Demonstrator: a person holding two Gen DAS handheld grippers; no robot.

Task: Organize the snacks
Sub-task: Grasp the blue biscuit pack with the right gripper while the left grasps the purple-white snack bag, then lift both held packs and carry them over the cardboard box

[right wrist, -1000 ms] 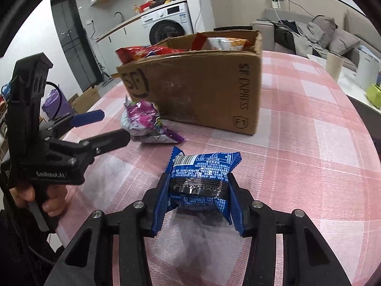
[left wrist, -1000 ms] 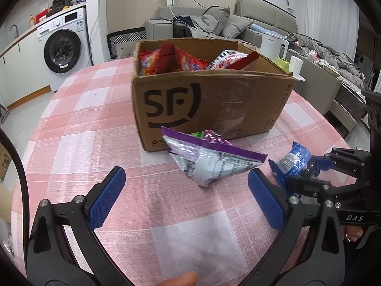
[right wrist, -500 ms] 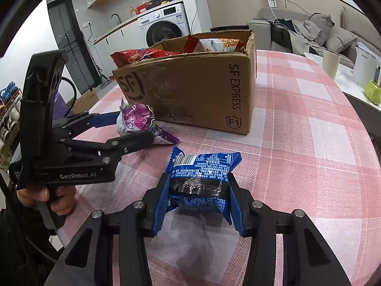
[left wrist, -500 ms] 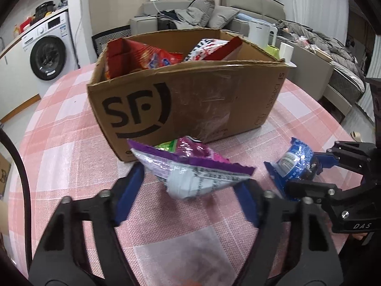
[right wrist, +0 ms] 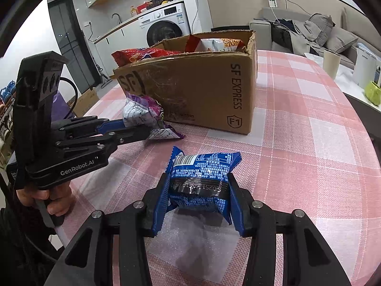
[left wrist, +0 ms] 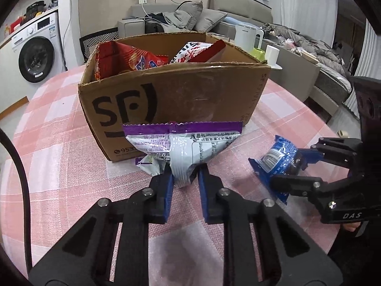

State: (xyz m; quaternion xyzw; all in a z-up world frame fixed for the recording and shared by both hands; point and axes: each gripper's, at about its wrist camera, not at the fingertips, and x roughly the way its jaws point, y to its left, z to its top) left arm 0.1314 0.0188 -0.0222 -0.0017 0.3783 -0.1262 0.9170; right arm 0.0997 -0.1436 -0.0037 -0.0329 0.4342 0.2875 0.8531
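My left gripper [left wrist: 184,178] is shut on the lower end of a purple and silver snack bag [left wrist: 183,147], which stands just in front of the cardboard box [left wrist: 176,100]. In the right wrist view the same bag [right wrist: 142,114] is pinched by the left gripper [right wrist: 133,128] beside the box [right wrist: 202,90]. My right gripper [right wrist: 198,200] is shut on a blue wrapped snack pack [right wrist: 202,178], held low over the pink checked tablecloth [right wrist: 309,155]. From the left wrist view that blue pack [left wrist: 278,162] sits to the right in the right gripper [left wrist: 285,169].
The box holds red chip bags [left wrist: 126,59] and a red and white bag [left wrist: 197,52]. A washing machine [left wrist: 35,54], a sofa [left wrist: 190,21] and a white kettle [left wrist: 247,35] stand beyond the table. A person's hand [right wrist: 50,197] grips the left tool's handle.
My left gripper moved forward to the purple bag and its jaws went from wide open to shut on the bag's lower end. The right gripper and blue pack stayed still.
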